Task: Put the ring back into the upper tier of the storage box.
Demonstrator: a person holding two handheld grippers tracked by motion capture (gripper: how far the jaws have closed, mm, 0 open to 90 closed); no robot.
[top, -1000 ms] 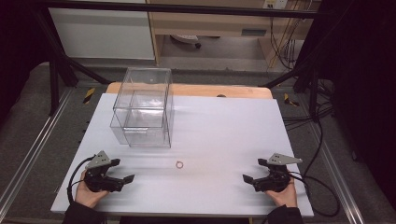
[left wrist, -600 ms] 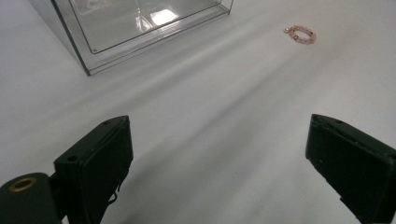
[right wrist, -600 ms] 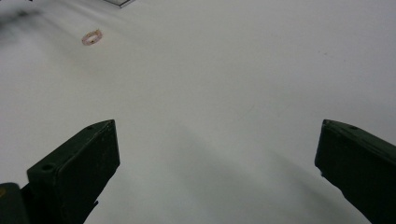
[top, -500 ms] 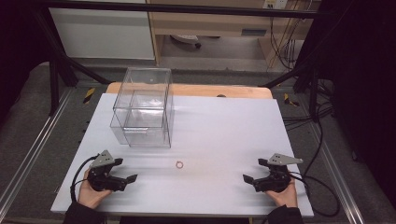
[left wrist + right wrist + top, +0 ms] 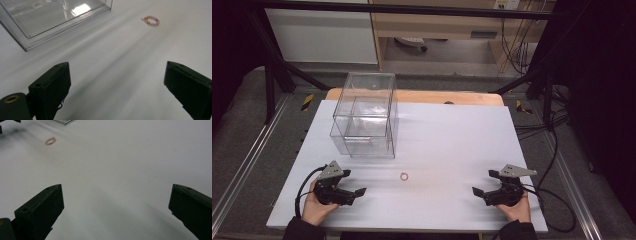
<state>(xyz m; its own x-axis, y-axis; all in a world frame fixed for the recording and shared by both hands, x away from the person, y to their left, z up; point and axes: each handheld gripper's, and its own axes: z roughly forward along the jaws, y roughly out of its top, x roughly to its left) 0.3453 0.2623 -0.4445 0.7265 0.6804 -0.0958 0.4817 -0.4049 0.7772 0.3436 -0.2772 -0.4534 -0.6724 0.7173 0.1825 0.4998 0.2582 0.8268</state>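
left gripper [image 5: 353, 192] — shifted right toward bracelet [image 5: 403, 176] | right gripper [image 5: 482, 192] — unmoved

The clear plastic box [image 5: 365, 116] was the one tall obstacle on the white table [image 5: 452, 130], standing at its far left part. To the right of the box, the tabletop lay bare all the way to the edge, giving open passage. In front of the box, nearer the person, the surface was free too, apart from a small pink bead ring [image 5: 403, 176] lying flat, well apart from the box. The left gripper [image 5: 353, 193], jaws wide, sat in front of the box with bare table between; the right gripper [image 5: 483, 191], also spread, lay far right of it.
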